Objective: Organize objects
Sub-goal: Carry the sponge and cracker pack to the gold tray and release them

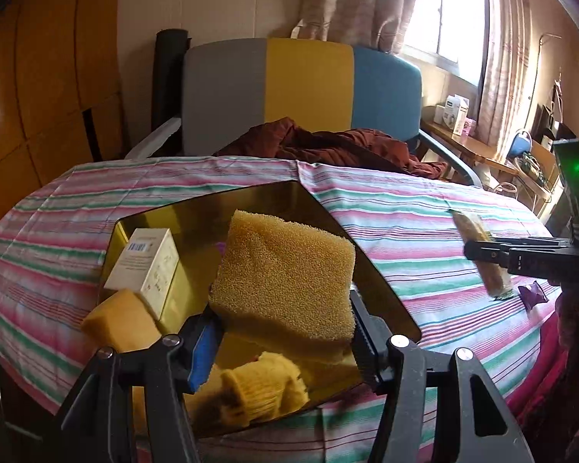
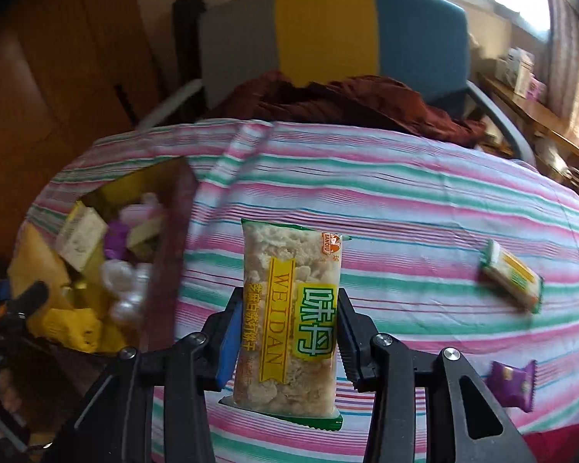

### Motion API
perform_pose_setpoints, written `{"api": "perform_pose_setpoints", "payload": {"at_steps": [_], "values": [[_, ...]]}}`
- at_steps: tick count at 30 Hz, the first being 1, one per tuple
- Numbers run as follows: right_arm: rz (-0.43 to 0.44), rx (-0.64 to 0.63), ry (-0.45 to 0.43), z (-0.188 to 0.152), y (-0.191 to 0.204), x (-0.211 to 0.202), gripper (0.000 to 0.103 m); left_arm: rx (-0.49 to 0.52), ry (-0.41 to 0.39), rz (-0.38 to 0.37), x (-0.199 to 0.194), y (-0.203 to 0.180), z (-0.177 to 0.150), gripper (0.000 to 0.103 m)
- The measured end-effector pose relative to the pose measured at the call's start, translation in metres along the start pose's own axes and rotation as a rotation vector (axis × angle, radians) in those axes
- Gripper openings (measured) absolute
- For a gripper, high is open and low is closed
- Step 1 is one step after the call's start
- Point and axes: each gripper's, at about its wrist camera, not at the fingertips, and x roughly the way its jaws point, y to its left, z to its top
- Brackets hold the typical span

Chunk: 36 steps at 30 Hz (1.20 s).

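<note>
Cracker packet (image 2: 287, 318): a clear snack wrapper with a yellow "WEIDAN" band, held upright between the jaws of the right gripper (image 2: 287, 337), clear of the striped cloth.
Right gripper state: narrowed onto the packet's two long sides, pads pressing its lower half; the long axis runs straight away from the fingers.
Left gripper (image 1: 281, 343): jaws partly open and closed on a large yellow sponge block (image 1: 285, 274), gripped at its lower edge.
Sponge position: it hangs over the open gold tin (image 1: 366, 254), which sits on the left part of the table.
Key relation: seen from the right wrist, the tin (image 2: 170, 254) lies to the left of the packet and a little beyond it, so the packet would have to travel leftward to reach it. The left gripper is the nearer of the two to the tin.
In the way: the sponge and left gripper occupy the space above the tin, a likely clash if both go in at once.
Tin contents: a small white carton (image 1: 146, 266), a yellow knitted piece (image 1: 266, 389), purple and pearly items, blurred.
Still on the cloth: a second cracker packet (image 2: 511, 276) to the right, and a purple sweet wrapper (image 2: 513, 384) near the table edge.
Beyond: a grey, yellow and blue chair (image 1: 301, 85) with a dark red garment (image 1: 328, 146).
</note>
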Motion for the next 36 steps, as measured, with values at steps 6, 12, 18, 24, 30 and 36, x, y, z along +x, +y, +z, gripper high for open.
{"api": "perform_pose_setpoints", "payload": {"at_steps": [6, 12, 18, 24, 30, 36], "values": [[0.126, -0.068, 0.003, 0.002, 0.063, 0.006, 0.044, -0.078, 0.022, -0.016, -0.001, 0.031, -0.007, 0.060], [0.204, -0.129, 0.024, 0.007, 0.107, 0.019, 0.044, -0.160, 0.012, -0.034, -0.009, 0.062, -0.009, 0.060], [0.249, -0.199, 0.036, 0.022, 0.146, 0.036, 0.044, -0.184, 0.024, -0.028, -0.007, 0.074, -0.011, 0.060], [0.272, -0.241, 0.048, 0.032, 0.167, 0.048, 0.044, -0.219, 0.033, -0.054, -0.003, 0.081, -0.008, 0.060], [0.315, -0.263, 0.062, 0.052, 0.183, 0.060, 0.046, -0.191, 0.076, -0.056, 0.018, 0.072, -0.006, 0.060], [0.320, -0.255, 0.054, 0.069, 0.196, 0.078, 0.065, -0.190, 0.128, -0.044, 0.040, 0.065, -0.006, 0.063]]}}
